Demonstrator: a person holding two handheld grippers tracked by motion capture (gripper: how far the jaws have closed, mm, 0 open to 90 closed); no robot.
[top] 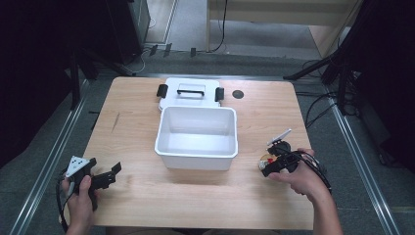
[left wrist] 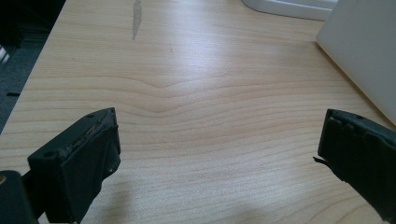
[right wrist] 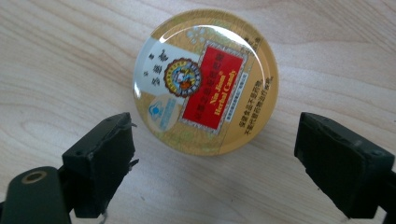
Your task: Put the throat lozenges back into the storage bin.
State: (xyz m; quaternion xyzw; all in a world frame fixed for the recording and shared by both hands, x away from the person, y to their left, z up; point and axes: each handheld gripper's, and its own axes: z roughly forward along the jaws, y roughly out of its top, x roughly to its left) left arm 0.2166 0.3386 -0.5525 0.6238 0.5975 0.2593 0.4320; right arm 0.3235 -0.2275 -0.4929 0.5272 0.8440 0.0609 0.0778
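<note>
A round yellow candy tin point(right wrist: 205, 81) with a red label lies flat on the wooden table point(top: 147, 191). My right gripper point(right wrist: 212, 158) hovers just above it, open, with a jaw standing on either side of the tin's near rim. From above, the tin point(top: 265, 160) peeks out beside that gripper point(top: 276, 159) at the table's right front. My left gripper point(top: 110, 176) rests open near the front left corner, and its jaws point(left wrist: 217, 154) frame bare wood.
A white open bin point(top: 196, 138) stands mid-table, its wall point(left wrist: 362, 51) at the right of the left gripper view. Its lid point(top: 190, 93) with black clasps lies behind it. A small black disc point(top: 238, 94) sits at the back right.
</note>
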